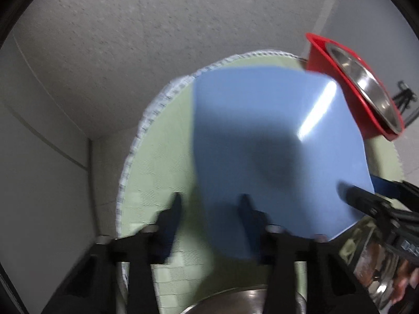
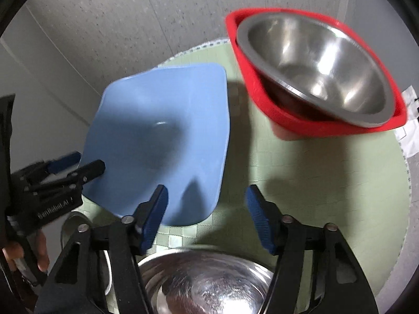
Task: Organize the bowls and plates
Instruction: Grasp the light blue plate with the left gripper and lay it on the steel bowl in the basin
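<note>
A blue square bowl [image 1: 275,136] [image 2: 162,136] sits on the round green mat [image 1: 157,162] [image 2: 314,183]. A red square bowl [image 2: 288,120] [image 1: 340,83] holds a steel bowl [image 2: 322,60] [image 1: 366,83] at the mat's far right. Another steel bowl [image 2: 209,282] [image 1: 243,301] lies at the near edge. My left gripper [image 1: 210,204] is open over the blue bowl's left edge; in the right wrist view it [image 2: 78,163] straddles that rim. My right gripper [image 2: 207,196] is open and empty, just above the blue bowl's near right corner; one of its fingers [image 1: 366,198] shows in the left wrist view.
The mat lies on a grey speckled floor [image 1: 131,39] beside a pale wall [image 1: 39,157]. A second steel dish edge [image 2: 70,225] peeks out at the lower left. White paper [image 2: 408,130] lies at the mat's right.
</note>
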